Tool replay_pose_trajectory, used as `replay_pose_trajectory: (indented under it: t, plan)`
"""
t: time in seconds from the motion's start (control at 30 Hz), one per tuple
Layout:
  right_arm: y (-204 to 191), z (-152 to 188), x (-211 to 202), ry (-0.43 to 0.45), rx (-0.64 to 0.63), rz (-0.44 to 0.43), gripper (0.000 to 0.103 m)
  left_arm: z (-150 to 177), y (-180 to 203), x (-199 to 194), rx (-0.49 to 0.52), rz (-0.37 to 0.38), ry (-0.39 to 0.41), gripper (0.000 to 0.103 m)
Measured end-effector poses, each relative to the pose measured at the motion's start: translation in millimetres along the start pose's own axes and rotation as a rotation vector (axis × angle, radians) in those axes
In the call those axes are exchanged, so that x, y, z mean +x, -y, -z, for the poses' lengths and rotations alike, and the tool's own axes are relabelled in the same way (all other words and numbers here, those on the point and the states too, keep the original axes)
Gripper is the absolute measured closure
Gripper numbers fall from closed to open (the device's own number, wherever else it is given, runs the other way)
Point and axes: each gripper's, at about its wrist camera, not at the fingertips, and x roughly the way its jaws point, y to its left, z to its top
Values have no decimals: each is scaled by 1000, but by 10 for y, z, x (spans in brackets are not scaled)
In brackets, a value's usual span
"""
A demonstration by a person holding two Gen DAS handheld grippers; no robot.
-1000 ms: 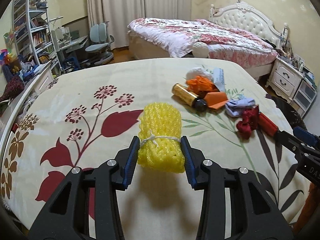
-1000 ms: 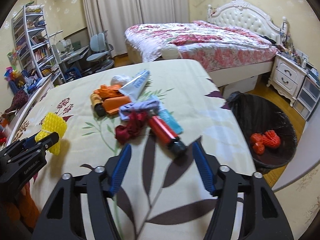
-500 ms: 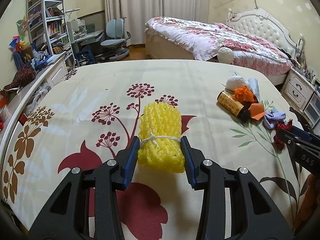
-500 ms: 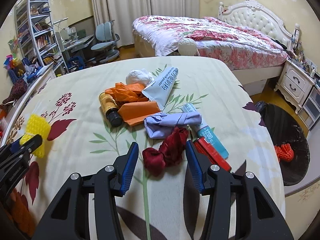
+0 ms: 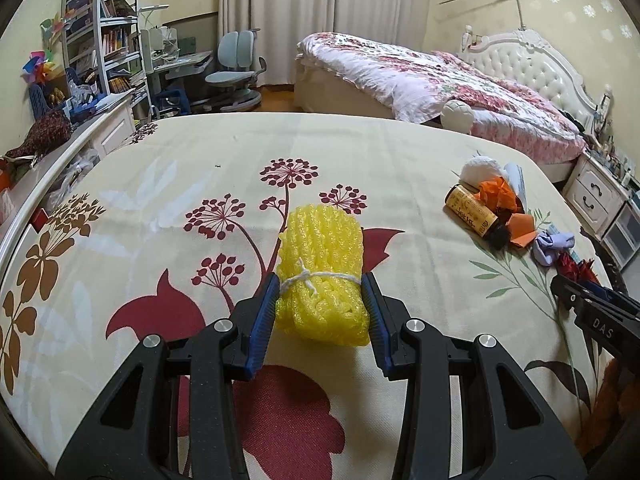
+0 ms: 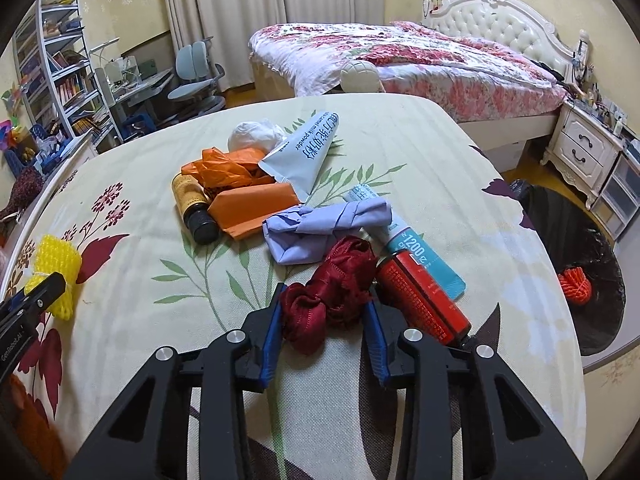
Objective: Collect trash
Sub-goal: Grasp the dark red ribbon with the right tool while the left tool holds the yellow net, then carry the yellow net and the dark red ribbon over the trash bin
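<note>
The yellow foam net, tied round with white string, is sitting clamped between the blue pads of the left claw, low over the flowered bedspread near its left side. In the right wrist view the same bundle is showing at the far left, with the left claw's black tip over it.

To the right, the right claw is closing its jaws around a crumpled dark red cloth; the cloth is lying between the pads, which are already touching its sides. Just right of it a red tube is lying on the bedspread, touching a light blue tube beside it. A knotted lilac cloth is lying just beyond the red one.

Farther off, the rest of the pile is waiting: an orange folded paper, an amber bottle with a black cap, crumpled orange plastic, a white wad and a pale blue sachet.

Off the right edge of the bed, a black-lined bin is standing on the floor, holding an orange foam net. Beyond, a second bed with a floral quilt is filling the far side.
</note>
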Motion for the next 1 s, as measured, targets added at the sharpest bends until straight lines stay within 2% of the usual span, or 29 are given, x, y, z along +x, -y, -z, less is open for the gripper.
replay_pose_trajectory:
  t: [0.77,1.0]
  plan:
    - [5,248,-265,14,-70,-4,70,22,-45,-23,-18,-14,32,62]
    - [120,239,-400,39,-46,-19,70,44,93,-91,-4,-8,45,62]
